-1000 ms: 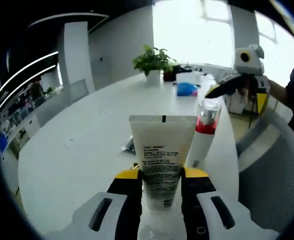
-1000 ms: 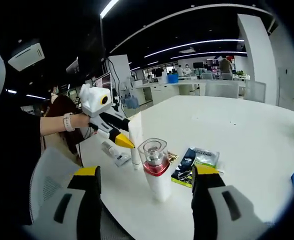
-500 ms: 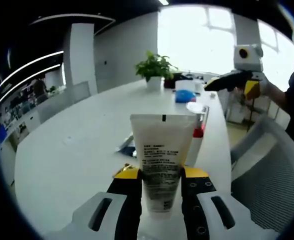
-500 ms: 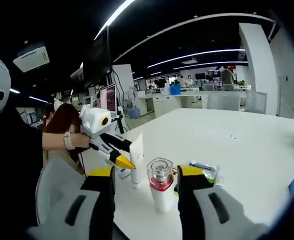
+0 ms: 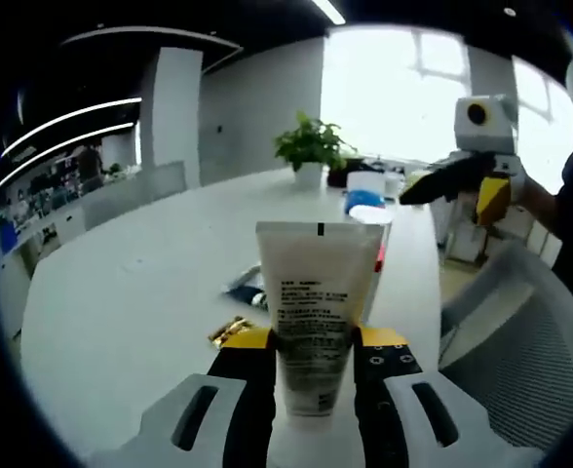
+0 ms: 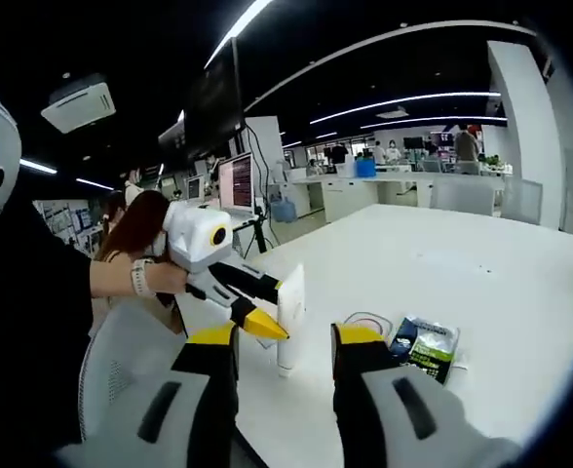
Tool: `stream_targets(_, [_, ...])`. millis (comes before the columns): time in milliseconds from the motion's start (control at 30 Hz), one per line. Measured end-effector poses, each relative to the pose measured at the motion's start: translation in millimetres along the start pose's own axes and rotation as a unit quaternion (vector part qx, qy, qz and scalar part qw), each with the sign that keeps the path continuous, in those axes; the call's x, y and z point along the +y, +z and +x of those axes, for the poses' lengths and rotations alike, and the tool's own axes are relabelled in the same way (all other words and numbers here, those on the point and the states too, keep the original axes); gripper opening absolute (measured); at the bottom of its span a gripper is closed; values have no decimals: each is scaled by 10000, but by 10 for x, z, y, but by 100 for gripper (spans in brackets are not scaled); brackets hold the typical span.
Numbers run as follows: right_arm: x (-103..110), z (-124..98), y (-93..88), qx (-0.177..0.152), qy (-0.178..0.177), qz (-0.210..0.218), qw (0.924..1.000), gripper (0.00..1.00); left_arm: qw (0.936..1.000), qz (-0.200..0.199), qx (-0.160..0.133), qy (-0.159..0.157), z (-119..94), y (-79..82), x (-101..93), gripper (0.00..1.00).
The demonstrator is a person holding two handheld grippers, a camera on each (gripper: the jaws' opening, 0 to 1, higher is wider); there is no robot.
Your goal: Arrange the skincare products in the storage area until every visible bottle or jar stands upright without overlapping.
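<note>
tube held upright over the tabletop
left gripper (image 5: pixel 312 363) pinches the white tube (image 5: pixel 316 312) so it stands cap-down; right gripper (image 6: pixel 285 343), jaws apart and narrow, frames nothing, foil packet (image 6: pixel 423 346) lying nearby on tabletop (image 5: pixel 131 312).

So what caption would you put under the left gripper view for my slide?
Left claw shut on a cream tube above a white table.

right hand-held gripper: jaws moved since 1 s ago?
Yes. The right hand-held gripper narrowed its jaws; they now flank the white tube rather than the red-collared bottle.
</note>
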State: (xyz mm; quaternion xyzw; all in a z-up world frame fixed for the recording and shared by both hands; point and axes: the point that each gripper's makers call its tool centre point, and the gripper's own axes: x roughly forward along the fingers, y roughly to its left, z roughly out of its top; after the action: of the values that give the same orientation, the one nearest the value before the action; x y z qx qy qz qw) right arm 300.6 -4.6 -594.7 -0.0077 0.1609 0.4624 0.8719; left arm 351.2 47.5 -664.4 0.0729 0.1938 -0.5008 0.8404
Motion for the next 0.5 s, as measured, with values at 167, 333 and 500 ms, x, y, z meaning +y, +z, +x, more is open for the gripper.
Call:
stream_targets(167, [50, 111, 19, -7, 98, 125, 9999, 29, 9999, -32, -77, 64, -52, -20, -24, 27])
stream_targets(333, [69, 238, 49, -21, 184, 218, 9996, 21, 9998, -92, -146, 98, -80, -30, -38, 27])
stream_targets(500, [115, 348, 50, 32, 292, 170, 9994, 18, 9998, -56, -149, 133, -98, -39, -64, 27])
